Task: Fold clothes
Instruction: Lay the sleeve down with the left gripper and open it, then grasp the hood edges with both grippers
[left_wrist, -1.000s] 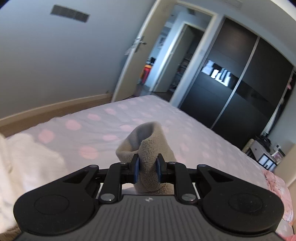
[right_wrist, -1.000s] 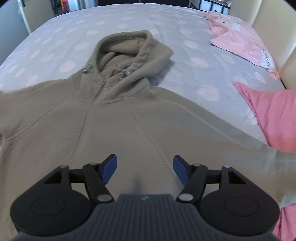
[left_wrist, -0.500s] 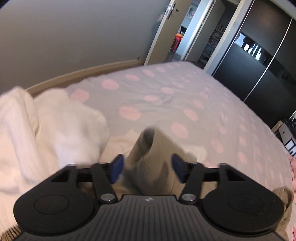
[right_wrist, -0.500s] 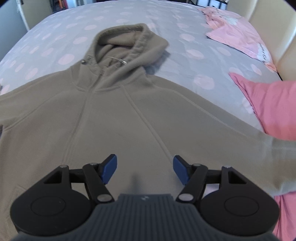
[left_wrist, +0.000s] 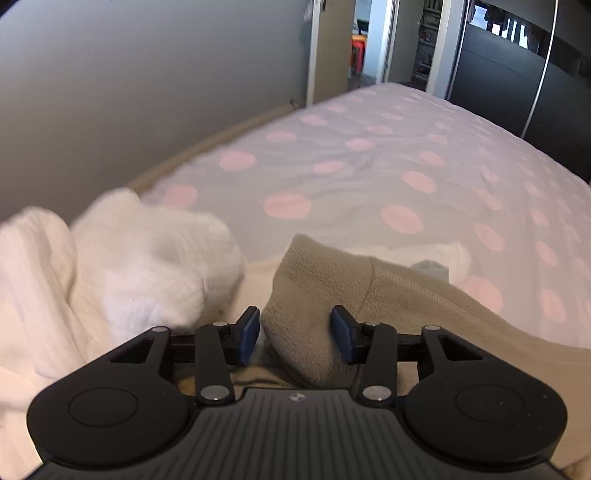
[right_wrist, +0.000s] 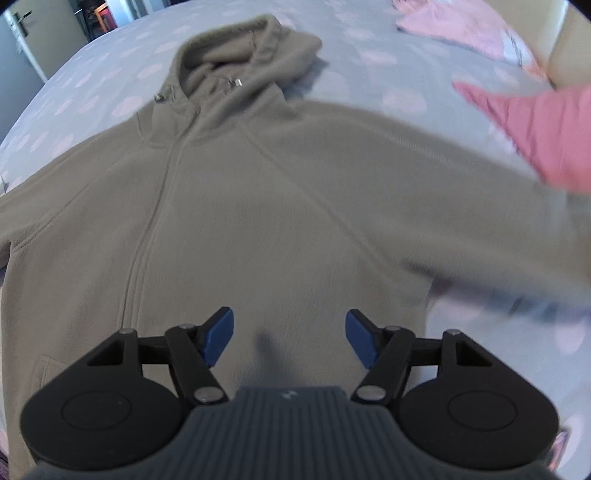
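A polka-dot bedspread (right_wrist: 351, 85) carried the taupe hoodie (right_wrist: 258, 206), spread flat and unfolded. The left gripper (left_wrist: 295, 330), jaws just narrowing, straddled its sleeve cuff (left_wrist: 306, 295) unpinched; the right gripper (right_wrist: 290, 338) hovered agape over its chest. Folding had barely begun.

Left claw (left_wrist: 295, 334) angled down over the bed (left_wrist: 369, 162), blue pads (left_wrist: 249, 332) apart and just closing in, not pressing the beige fleece sleeve cuff (left_wrist: 314, 295) between them, white knitwear (left_wrist: 122, 280) heaped just left.
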